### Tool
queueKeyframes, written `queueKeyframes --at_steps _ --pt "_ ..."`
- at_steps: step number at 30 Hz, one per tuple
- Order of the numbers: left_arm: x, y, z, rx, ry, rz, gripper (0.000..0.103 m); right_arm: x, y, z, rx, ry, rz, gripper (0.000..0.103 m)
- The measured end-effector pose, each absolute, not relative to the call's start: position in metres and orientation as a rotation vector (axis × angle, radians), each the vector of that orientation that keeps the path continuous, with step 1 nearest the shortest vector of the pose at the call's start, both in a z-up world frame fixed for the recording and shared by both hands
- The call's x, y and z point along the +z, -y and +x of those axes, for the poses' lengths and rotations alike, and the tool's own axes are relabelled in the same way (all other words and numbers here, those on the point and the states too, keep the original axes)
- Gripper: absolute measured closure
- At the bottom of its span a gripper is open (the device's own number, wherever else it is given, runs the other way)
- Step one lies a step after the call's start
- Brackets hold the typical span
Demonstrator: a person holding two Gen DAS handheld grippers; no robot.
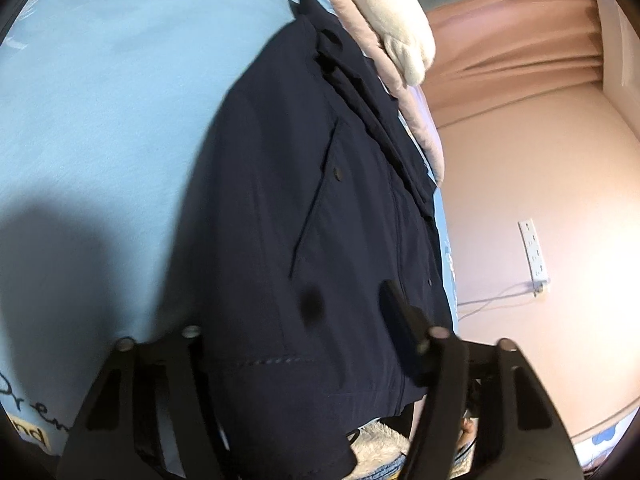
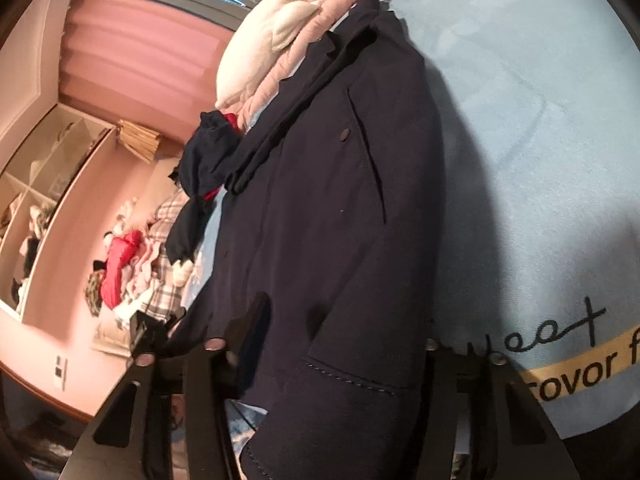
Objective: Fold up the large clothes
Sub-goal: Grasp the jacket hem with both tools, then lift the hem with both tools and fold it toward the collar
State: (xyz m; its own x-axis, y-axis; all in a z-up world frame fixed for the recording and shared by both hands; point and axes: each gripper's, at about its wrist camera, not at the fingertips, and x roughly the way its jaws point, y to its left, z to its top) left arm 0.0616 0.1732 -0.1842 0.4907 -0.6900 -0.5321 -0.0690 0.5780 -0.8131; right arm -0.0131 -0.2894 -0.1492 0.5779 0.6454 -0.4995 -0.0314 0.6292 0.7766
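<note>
A navy jacket [image 1: 320, 200] lies spread on a light blue sheet [image 1: 100, 100] with black lettering. In the left wrist view its hem bunches between the fingers of my left gripper [image 1: 354, 308], whose pads press into the thick cloth near the snap-button edge. In the right wrist view the same jacket [image 2: 328, 208] runs up the middle of the picture. My right gripper [image 2: 290, 312] pinches a fold of it near the stitched lower pocket. The hem hangs over both grippers' frames and hides the lower part of the fingers.
A cream plush item [image 1: 392, 12] and a pink quilted garment [image 2: 288, 56] lie past the jacket's collar. A dark garment with red lining [image 2: 204, 168] hangs off the bed edge. A clothes pile [image 2: 132, 272] sits below open shelves [image 2: 36, 184]. On the wall is a socket [image 1: 534, 254].
</note>
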Motion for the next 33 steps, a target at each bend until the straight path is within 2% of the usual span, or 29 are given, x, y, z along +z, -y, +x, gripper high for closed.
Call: queueKeyframes --at_steps 2,4,8,10,13,16,20,22,31,33 --pt "-0.188 -0.179 0.060 -0.439 -1.019 -0.946 0.062 -0.151 0.293 -0.014 0.439 -0.873 0.821 0.066" --pt "-0.190 -0.181 0.059 -0.438 -1.012 -0.948 0.066 -0.152 0.293 -0.016 0.426 -0.869 0.828 0.069" --pt "-0.189 -0.181 0.060 -0.440 -0.999 -0.932 0.066 -0.151 0.290 -0.017 0.403 -0.854 0.820 0.074" --pt "-0.190 -0.183 0.062 -0.443 -0.990 -0.951 0.066 -0.150 0.290 -0.016 0.400 -0.848 0.828 0.083" --pt "-0.191 -0.185 0.063 -0.454 -0.983 -0.969 0.066 -0.147 0.292 -0.017 0.394 -0.825 0.860 0.089" --pt "-0.190 -0.186 0.060 -0.447 -0.981 -0.967 0.066 -0.145 0.291 -0.018 0.396 -0.818 0.867 0.092" --pt "-0.194 -0.190 0.057 -0.402 -0.995 -0.976 0.084 -0.142 0.289 -0.019 0.420 -0.790 0.870 0.094" --pt "-0.194 -0.192 0.056 -0.379 -1.004 -0.977 0.089 -0.141 0.288 -0.020 0.432 -0.779 0.874 0.094" --pt "-0.181 -0.196 0.050 -0.451 -0.920 -1.080 0.091 -0.127 0.286 -0.014 0.516 -0.720 0.918 0.094" --pt "-0.172 -0.194 0.052 -0.470 -0.892 -1.070 0.094 -0.122 0.283 -0.011 0.542 -0.699 0.914 0.094"
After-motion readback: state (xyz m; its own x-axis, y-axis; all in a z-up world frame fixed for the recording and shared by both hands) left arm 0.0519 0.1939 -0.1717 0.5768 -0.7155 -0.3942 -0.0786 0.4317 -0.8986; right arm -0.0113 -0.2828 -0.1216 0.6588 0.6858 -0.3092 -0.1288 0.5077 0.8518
